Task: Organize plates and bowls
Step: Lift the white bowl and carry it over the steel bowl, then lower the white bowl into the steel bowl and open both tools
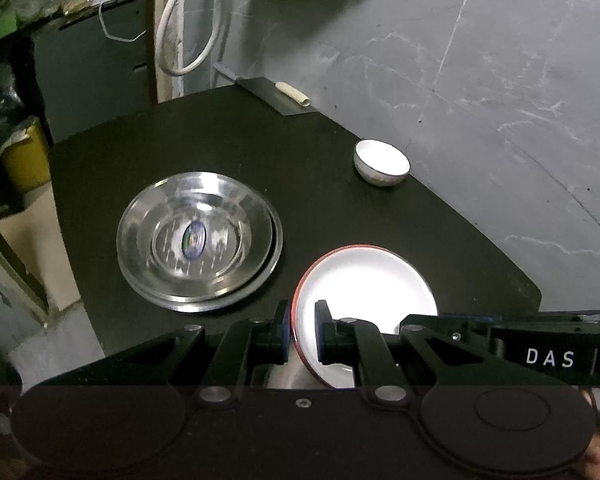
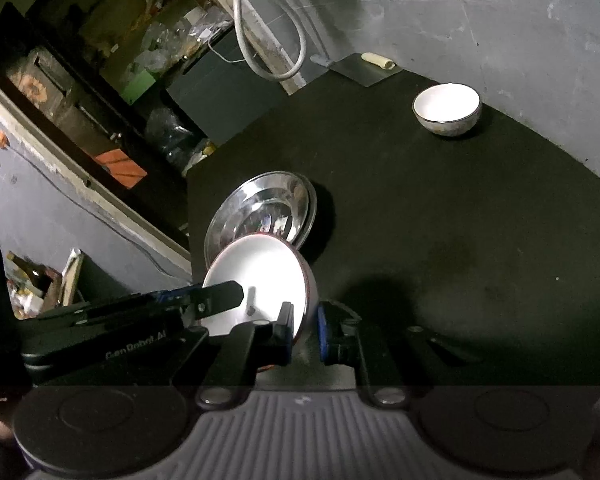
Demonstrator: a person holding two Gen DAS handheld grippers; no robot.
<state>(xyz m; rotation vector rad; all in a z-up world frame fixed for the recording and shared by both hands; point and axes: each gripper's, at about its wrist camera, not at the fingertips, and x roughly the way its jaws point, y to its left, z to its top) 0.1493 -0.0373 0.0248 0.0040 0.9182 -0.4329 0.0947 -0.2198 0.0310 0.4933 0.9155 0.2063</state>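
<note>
Left gripper (image 1: 303,330): its blue pads sit on either side of the rim of the red-rimmed white plate (image 1: 366,292), one pad outside the rim and one over the white face. Contact appears firm; the plate is judged held at its left edge.

Right gripper (image 2: 305,330): its pads straddle the opposite edge of the same red-rimmed white plate (image 2: 260,280). The inner pad meets the rim; a narrow gap shows before the outer pad, so whether this gripper is clamped or merely bracketing the edge cannot be told.

The plate stands tilted, apparently lifted off the bench (image 2: 440,220) between the two grippers, near the front edge.

Just beside the plate on the left lies a stack of steel plates (image 1: 198,240), nested and flat on the bench. In the right wrist view the white plate overlaps the steel plates (image 2: 264,208) visually; contact cannot be confirmed.

Well apart, near the far edge by the grey wall, stands a small white bowl (image 1: 381,162), upright.

Assessment: the step in hand is carrying the white plate toward the steel stack. The next move calls for levelling the plate, centring it over the stack, lowering it and releasing both grippers together. The bowl is not yet dealt with.
</note>
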